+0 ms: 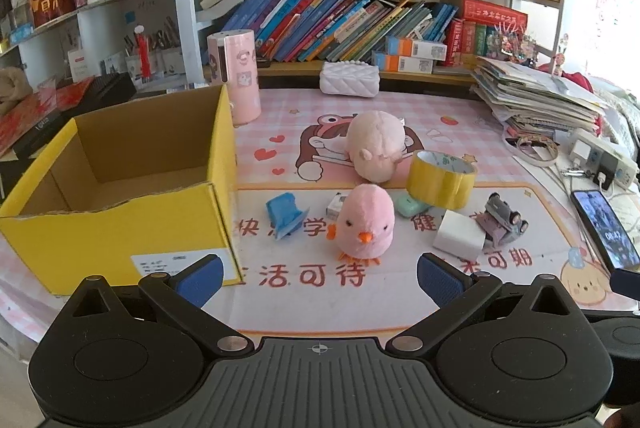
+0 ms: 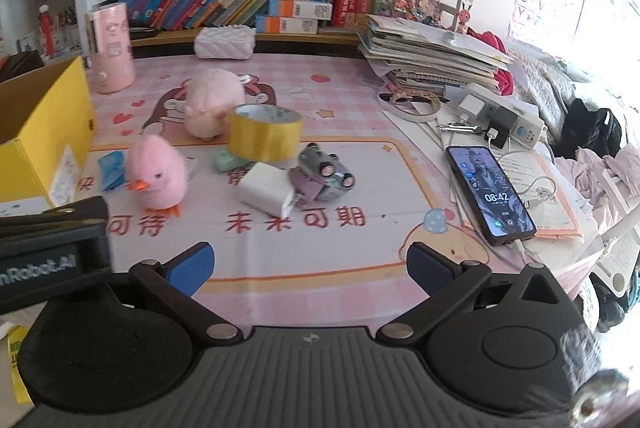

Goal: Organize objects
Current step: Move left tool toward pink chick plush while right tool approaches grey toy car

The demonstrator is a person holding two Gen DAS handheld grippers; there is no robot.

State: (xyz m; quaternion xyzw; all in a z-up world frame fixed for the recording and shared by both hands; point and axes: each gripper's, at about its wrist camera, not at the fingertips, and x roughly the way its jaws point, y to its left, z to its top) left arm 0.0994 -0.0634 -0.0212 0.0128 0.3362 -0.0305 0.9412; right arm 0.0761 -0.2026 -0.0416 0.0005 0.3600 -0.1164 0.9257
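Both the left gripper and right gripper hover with jaws apart and empty near the tabletop's front edge. The pink chick stands mid-tabletop, the empty yellow box at the left edge, likely ready to receive the toys.

Fuzzy plush chick; matt cardboard box; glossy tape roll; ribbed blue pads.
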